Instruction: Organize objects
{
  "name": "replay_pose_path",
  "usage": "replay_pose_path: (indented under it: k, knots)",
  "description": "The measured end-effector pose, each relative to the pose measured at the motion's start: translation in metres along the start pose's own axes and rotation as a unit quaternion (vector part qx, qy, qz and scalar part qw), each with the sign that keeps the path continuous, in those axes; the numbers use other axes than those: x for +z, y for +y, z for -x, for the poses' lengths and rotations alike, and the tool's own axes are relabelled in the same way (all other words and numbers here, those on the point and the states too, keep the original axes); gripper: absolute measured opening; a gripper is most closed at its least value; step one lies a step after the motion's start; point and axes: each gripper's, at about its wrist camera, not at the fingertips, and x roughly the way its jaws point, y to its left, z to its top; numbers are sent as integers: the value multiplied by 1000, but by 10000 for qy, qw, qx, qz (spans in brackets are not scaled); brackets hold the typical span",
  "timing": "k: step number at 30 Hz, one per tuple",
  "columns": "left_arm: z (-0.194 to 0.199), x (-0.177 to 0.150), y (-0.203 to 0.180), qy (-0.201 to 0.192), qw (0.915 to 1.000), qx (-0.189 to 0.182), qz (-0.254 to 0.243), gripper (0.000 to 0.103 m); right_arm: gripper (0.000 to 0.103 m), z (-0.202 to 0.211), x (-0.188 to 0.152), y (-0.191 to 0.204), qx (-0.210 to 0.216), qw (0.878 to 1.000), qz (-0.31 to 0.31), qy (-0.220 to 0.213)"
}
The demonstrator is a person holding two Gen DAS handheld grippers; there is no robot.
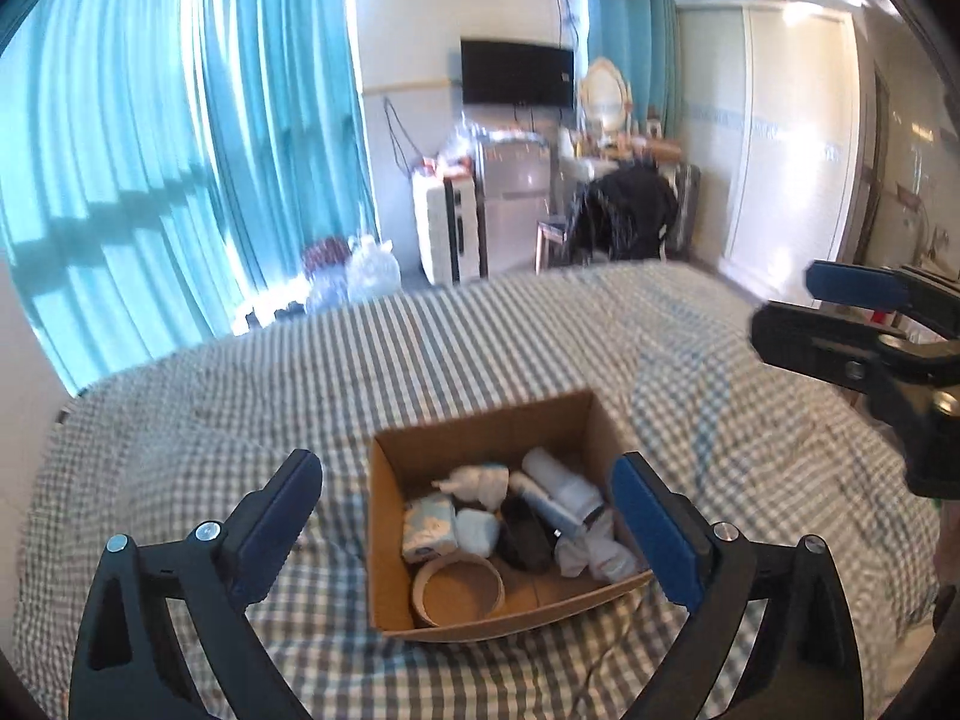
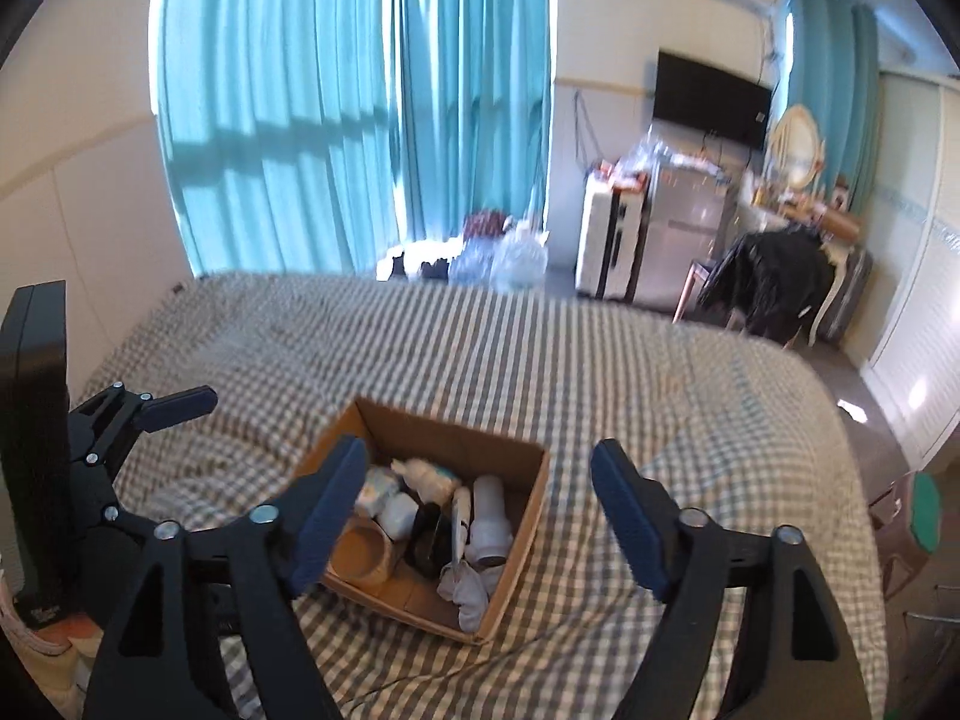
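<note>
An open cardboard box (image 1: 480, 420) (image 2: 528, 516) sits on the checked bed cover. It holds a tape ring (image 1: 459, 591) (image 2: 360, 552), white tubes (image 1: 558, 489) (image 2: 489, 516), a tissue pack (image 1: 429, 525), white socks (image 1: 594, 552) (image 2: 468, 591) and a dark item (image 1: 525, 534). My left gripper (image 1: 468, 528) is open and empty, raised above the box. My right gripper (image 2: 480, 516) is open and empty, also raised above the box. The right gripper shows at the right edge of the left wrist view (image 1: 792, 312). The left gripper shows at the left of the right wrist view (image 2: 180, 405).
The bed (image 1: 300, 372) (image 2: 540, 348) fills the foreground. Beyond it are teal curtains (image 1: 180, 150), water bottles (image 1: 372, 267), a white suitcase (image 1: 444, 228), a small fridge (image 1: 510, 204), a wall TV (image 1: 516, 72), a chair with a black jacket (image 1: 624, 210) and a wardrobe (image 1: 780, 138).
</note>
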Motion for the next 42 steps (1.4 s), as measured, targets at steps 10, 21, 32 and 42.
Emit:
replay_pose_path:
  k: [10,21,32,42]
  knots:
    - [92,6,13,-838,9951,282,445,103,101,110,-9,7,-314,9931,-173,-1119]
    - [115,-50,11,-1597,9841,609,481,103,101,77,-83,10,-594,9915,-209,-1137]
    - [62,-129,14,-1535,9811,889,773,103,101,11,-165,4,-522,9905,-567,-1136]
    - [57,-151,-5,-1331,9852,942,529,103,101,1,-178,11,-624,9923,-436,-978]
